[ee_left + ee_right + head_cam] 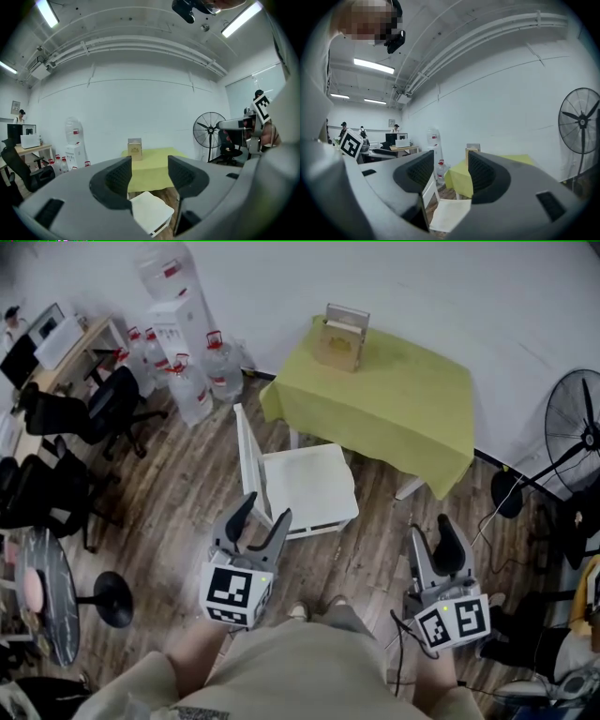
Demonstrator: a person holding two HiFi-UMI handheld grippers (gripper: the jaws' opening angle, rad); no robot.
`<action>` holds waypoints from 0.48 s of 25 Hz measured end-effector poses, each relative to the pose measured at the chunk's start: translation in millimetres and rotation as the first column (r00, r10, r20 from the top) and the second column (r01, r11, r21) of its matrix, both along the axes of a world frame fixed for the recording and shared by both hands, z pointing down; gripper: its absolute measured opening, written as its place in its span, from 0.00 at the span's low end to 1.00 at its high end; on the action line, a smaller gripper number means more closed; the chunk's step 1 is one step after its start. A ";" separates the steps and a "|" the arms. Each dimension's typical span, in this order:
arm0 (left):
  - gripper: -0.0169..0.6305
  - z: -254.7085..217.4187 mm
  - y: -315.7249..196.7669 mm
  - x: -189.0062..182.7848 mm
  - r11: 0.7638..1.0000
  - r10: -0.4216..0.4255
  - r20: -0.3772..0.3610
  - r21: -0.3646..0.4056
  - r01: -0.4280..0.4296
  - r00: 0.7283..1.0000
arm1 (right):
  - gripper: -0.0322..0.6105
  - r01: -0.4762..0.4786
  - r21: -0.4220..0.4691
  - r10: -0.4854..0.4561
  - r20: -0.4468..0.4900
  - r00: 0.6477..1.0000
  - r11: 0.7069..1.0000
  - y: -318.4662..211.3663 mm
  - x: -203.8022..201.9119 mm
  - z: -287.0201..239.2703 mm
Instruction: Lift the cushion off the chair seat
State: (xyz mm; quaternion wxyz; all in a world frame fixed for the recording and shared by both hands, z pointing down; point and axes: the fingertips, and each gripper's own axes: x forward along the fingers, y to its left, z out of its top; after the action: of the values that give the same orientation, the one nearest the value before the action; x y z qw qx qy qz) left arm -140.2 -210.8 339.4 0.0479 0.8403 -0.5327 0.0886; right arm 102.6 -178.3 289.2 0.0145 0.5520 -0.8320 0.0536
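Note:
A white chair (pixel 248 454) stands on the wood floor in front of me, its back to the left. A flat white cushion (pixel 309 484) lies on its seat. My left gripper (pixel 262 517) hovers just short of the seat's near left corner, jaws open and empty. My right gripper (pixel 433 542) hangs to the right of the chair, also open and empty. In the left gripper view the cushion (pixel 150 211) shows low between the parted jaws of that gripper (pixel 149 176). The right gripper view frames the cushion (pixel 450 211) below its gripper (pixel 451 173) the same way.
A table with a yellow-green cloth (pixel 394 399) stands behind the chair, a brown box (pixel 339 338) on it. Water jugs (pixel 192 385) and a dispenser line the far wall. Black office chairs (pixel 84 413) are at the left, a standing fan (pixel 572 427) at the right.

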 end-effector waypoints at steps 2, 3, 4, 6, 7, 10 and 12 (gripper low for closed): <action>0.41 4.8 -9.0 0.8 1.000 -0.006 0.001 -0.015 0.006 1.000 | 0.43 0.019 -0.001 -0.019 -0.001 1.000 1.000 -12.7 -0.5 1.8; 0.41 6.8 -13.4 1.5 1.000 -0.010 0.006 -0.019 0.010 1.000 | 0.43 0.028 -0.008 -0.028 -0.006 1.000 1.000 -19.5 -0.4 4.1; 0.41 8.5 -18.1 2.4 1.000 -0.016 0.013 -0.021 0.016 1.000 | 0.43 0.037 -0.015 -0.038 -0.007 0.999 0.999 -26.6 0.4 7.0; 0.41 10.7 -29.5 5.4 0.999 -0.033 0.023 -0.020 0.034 0.999 | 0.43 0.059 -0.026 -0.059 -0.005 0.998 0.998 -42.7 4.0 13.4; 0.41 11.7 -36.3 7.7 0.999 -0.044 0.026 -0.019 0.044 0.999 | 0.43 0.071 -0.029 -0.071 -0.004 0.997 0.997 -51.8 6.3 16.3; 0.41 15.6 -58.3 18.0 0.997 -0.077 0.046 -0.015 0.078 0.996 | 0.43 0.114 -0.038 -0.114 0.004 0.993 0.993 -81.7 15.0 25.8; 0.41 18.5 -73.5 26.3 0.994 -0.106 0.064 -0.014 0.107 0.992 | 0.43 0.145 -0.046 -0.144 0.008 0.989 0.988 -103.2 23.6 32.8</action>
State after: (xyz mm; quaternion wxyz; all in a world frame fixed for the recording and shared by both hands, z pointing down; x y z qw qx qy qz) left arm -113.9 -284.4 357.9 0.0429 0.8071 -0.5771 0.1169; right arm 126.3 -281.6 322.0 0.0292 0.4897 -0.8683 0.0733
